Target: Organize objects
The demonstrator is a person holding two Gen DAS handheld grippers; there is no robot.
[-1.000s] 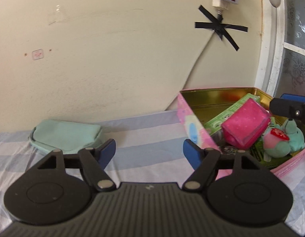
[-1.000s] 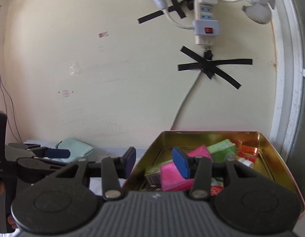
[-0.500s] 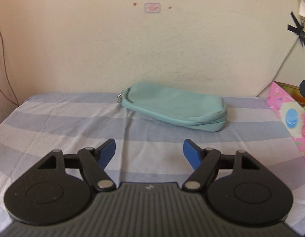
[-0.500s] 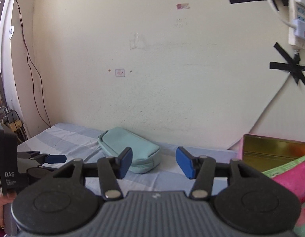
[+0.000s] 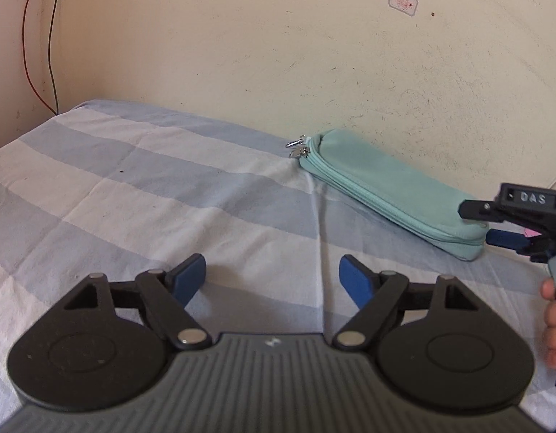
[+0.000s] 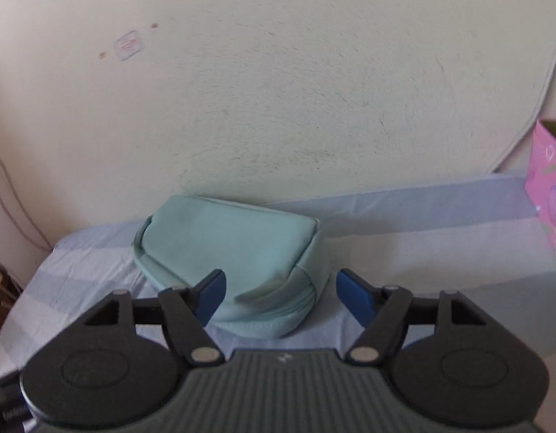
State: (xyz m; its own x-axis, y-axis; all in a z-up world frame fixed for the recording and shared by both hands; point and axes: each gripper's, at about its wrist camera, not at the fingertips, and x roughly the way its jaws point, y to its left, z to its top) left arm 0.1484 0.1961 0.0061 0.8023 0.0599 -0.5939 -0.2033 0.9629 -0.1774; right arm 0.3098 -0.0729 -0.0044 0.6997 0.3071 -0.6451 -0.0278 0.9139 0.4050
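While the bed sheet (image 5: 141,187) w/ its blue and white stripes takes up most of both views, the cream wall (image 5: 278,54) sits right behind it at the far edge. Next biggest thing is the mint zip pouch (image 5: 382,187), lying flat on the sheet at the far side, right up by the wall, zipper pulls (image 5: 298,148) at its left end in the left wrist view. In the right wrist view a pink box (image 6: 546,195) peeks in at the far right edge, well apart from the pouch.

Right gripper (image 6: 279,294) is pointed at the pouch's near right end, jaws spread and opening, and the end of the pouch looks to sit btwn the blue pads (image 6: 211,294), but they don't look to press on it, esp the right pad, which has clear sheet next to it. Left gripper (image 5: 274,279) hangs over bare sheet, near and left of the pouch, jaws also spread and opening, nothing btwn them. The person's fingers (image 5: 554,324) show at the right edge of the left view, on the right gripper's handle.
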